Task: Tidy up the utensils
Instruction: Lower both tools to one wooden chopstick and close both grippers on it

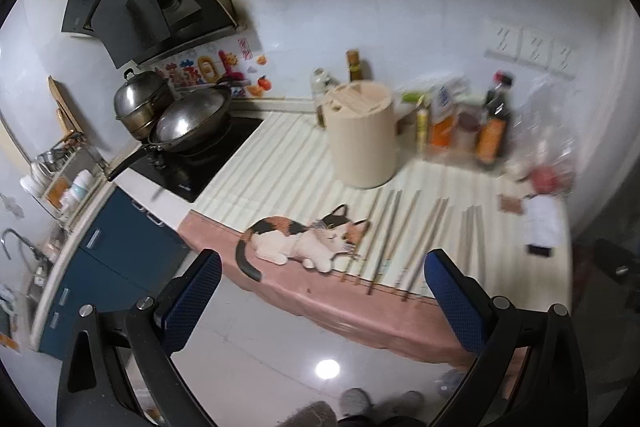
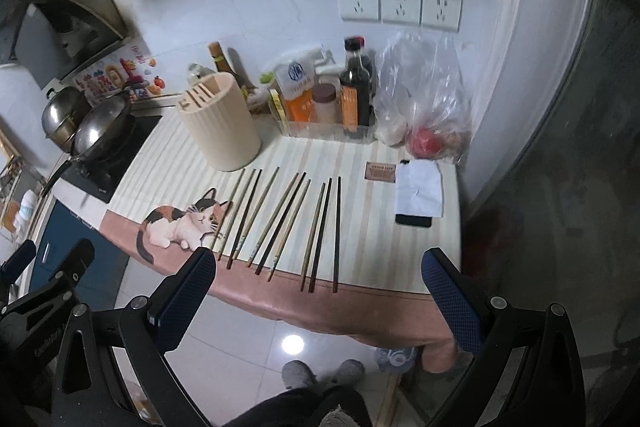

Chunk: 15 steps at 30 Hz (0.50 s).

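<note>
Striped counter (image 2: 168, 163) holds nine chopsticks (image 2: 280, 223), one beige holder (image 2: 222, 123).

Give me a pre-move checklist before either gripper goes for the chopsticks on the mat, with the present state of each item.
1. Left gripper open and empty: ok.
2. Right gripper open and empty: ok.
3. Chopsticks lie in a row on the striped mat, none stacked: ok.
4. Beige utensil holder upright behind the chopsticks, top slots visible: ok.
5. Holder slots free of contents: cannot tell.
6. Both grippers are back from the table edge, touching nothing: ok.
</note>
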Motion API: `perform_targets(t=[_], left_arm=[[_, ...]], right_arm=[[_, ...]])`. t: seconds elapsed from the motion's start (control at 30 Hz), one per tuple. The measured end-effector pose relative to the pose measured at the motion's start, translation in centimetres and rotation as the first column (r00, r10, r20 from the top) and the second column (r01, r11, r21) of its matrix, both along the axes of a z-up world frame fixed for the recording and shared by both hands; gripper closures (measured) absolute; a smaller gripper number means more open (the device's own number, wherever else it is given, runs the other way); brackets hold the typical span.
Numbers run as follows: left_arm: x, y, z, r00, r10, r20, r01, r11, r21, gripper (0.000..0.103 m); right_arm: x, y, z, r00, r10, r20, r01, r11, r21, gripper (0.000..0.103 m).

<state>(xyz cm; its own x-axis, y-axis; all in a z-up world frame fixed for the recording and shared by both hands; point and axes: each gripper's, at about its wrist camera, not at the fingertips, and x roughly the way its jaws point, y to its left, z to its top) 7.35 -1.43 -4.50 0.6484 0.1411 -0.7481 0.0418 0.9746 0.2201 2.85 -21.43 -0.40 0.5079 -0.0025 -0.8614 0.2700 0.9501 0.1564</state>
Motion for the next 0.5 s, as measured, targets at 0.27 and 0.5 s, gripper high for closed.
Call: perform_targets(t=[0.27, 0.5], left_arm=[[9.0, 1.5, -10.4, 0.982, 0.005, -0.188, 0.003, 0.999, 0.045, 0.001], [16.9, 2.2, -18.9, 0.932, -0.063, -0.356, 0.068, 0.998, 0.001, 0.027]], right_arm=[[6.5, -1.0, -11.0, 0.989, -0.023, -0.145, 0.043, 0.99, 0.137, 0.051], [12.1, -0.7, -20.4, 0.958, -0.056, -0.281, 0.13, 0.959, 0.251, 0.061]])
